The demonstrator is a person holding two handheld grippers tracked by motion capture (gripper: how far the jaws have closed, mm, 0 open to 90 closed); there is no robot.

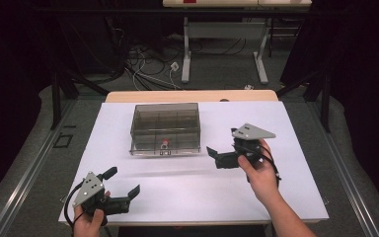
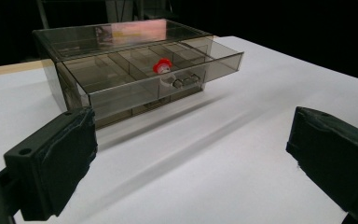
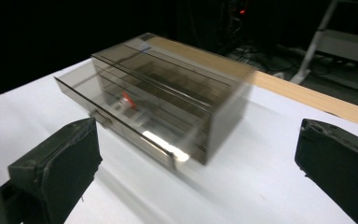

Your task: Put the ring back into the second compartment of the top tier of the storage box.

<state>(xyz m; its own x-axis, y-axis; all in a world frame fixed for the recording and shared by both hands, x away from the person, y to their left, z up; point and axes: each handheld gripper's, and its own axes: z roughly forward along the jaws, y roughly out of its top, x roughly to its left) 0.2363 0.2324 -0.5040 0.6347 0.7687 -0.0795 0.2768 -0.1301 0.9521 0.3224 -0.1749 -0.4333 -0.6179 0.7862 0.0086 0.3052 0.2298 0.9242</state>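
Drawer of the smoky box at table centre sits slightly open with a red-capped piece inside, and with both my right gripper and left gripper spread empty, I risk shoving the whole box when I reach in.

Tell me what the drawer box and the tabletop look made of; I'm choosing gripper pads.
Drawer box: likely smoke-tinted clear plastic, glossy; its dividers and a red-capped item show through, and its top reflects light. Tabletop: a matte white sheet, perhaps laminate or paper; no glare.
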